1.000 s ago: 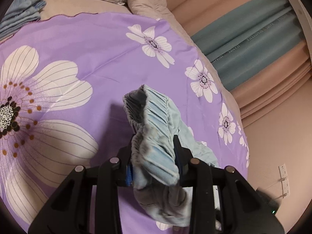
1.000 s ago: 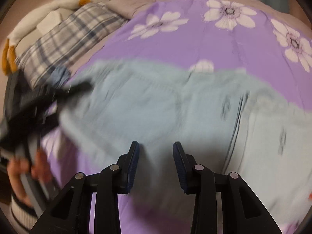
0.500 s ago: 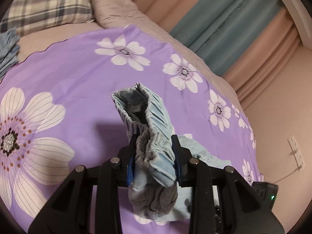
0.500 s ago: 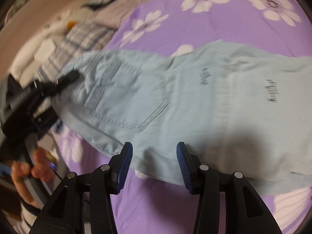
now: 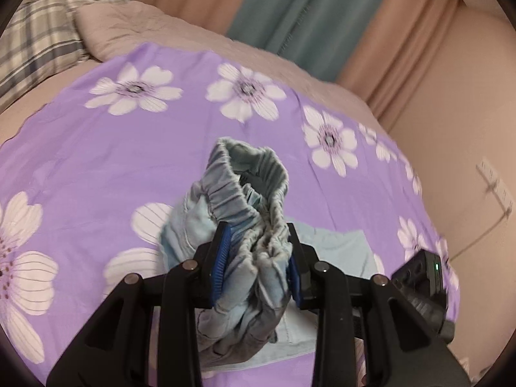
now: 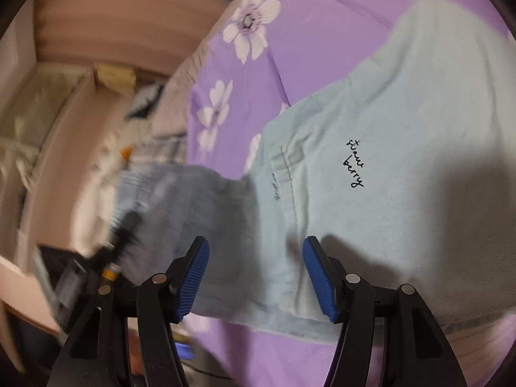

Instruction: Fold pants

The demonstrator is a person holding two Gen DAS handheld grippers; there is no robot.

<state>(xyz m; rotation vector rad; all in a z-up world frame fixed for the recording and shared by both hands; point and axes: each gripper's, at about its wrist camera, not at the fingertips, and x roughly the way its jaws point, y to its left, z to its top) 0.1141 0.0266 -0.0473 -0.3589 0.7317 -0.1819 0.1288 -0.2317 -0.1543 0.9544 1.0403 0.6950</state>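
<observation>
Light blue denim pants [image 6: 380, 148] lie on a purple flowered bedspread [image 6: 316, 45], with black script on the cloth. My left gripper [image 5: 256, 261] is shut on the bunched elastic waistband [image 5: 248, 193] and holds it above the bed. The rest of the pants [image 5: 335, 251] hangs down to the spread below it. My right gripper [image 6: 256, 277] is open and empty, its blue pads [image 6: 193, 277] hovering just over the near edge of the pants. The left gripper shows blurred at the left of the right wrist view [image 6: 119, 238].
The bedspread [image 5: 96, 161] covers a beige bed. A plaid pillow [image 5: 29, 48] and a beige pillow [image 5: 129, 25] lie at its far left. Teal and pink curtains [image 5: 290, 6] hang behind. A wall with a socket [image 5: 493, 183] stands to the right.
My left gripper has carried the waistband further, swinging to face the curtains. My right gripper has opened wider and moved close over the pants' near edge.
</observation>
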